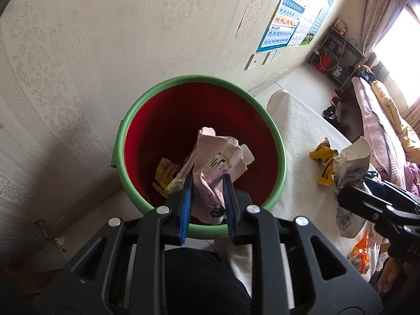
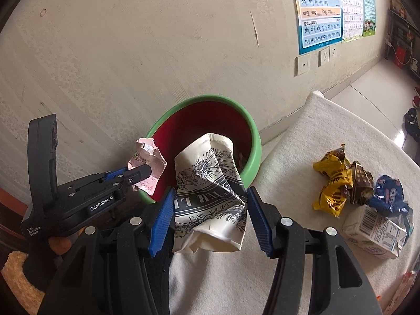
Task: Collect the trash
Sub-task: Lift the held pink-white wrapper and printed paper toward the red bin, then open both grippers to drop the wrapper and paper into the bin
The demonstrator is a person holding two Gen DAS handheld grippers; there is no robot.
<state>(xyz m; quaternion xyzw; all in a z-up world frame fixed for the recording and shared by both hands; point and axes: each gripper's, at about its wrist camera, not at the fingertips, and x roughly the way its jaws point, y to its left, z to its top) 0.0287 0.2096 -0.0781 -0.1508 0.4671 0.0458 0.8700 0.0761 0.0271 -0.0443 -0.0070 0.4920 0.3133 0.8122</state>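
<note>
Between the left tongs (image 1: 208, 181): crumpled pink carton (image 1: 215, 168), pinched tight, hanging over the mouth of the green-rimmed red bin (image 1: 199, 78). Between the right tongs (image 2: 208, 202): crushed paper cup (image 2: 210, 183) with black floral print, clamped at the sides, just before the bin rim. Down inside the bin: yellow wrapper (image 1: 165, 172). Further right on the white cushion (image 2: 302, 157): yellow snack wrappers (image 2: 332, 181), blue Oreo packet (image 2: 388, 194), small milk carton (image 2: 375, 231).

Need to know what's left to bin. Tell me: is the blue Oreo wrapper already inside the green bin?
No, the blue Oreo wrapper lies on the white cushion, outside the green bin.
</note>
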